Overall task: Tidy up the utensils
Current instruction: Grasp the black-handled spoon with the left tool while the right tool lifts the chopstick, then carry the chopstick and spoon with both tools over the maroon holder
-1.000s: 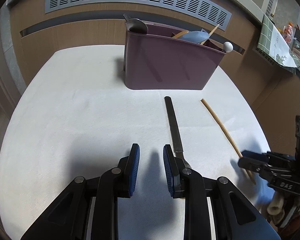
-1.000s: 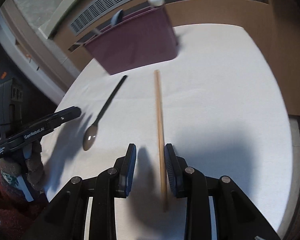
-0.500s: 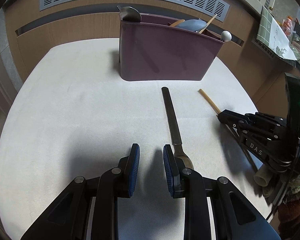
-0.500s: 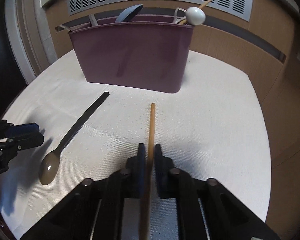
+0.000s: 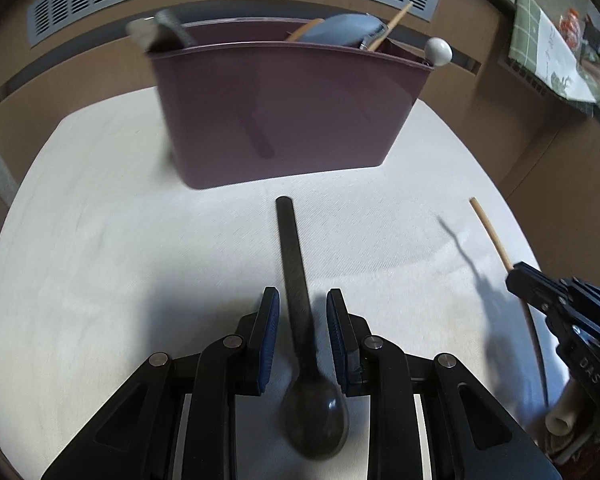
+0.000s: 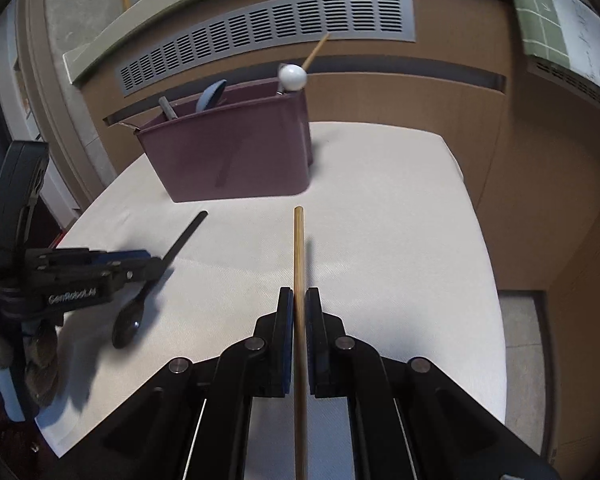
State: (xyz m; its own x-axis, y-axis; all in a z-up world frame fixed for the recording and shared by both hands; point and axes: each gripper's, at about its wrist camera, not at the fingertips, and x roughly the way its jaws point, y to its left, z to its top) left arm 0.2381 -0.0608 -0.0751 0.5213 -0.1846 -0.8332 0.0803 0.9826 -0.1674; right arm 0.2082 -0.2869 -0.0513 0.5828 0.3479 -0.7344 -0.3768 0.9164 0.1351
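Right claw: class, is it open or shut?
Shut. The right claw has both pads pressed against the wooden chopstick, with no gap visible.

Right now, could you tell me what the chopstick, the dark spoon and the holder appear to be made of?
Chopstick: likely wood or bamboo, with a matte tan, even surface. Spoon: dark, glossy bowl with a highlight, so metal or coated plastic; I cannot tell which. Holder: probably moulded plastic, with smooth mauve walls and a soft sheen.
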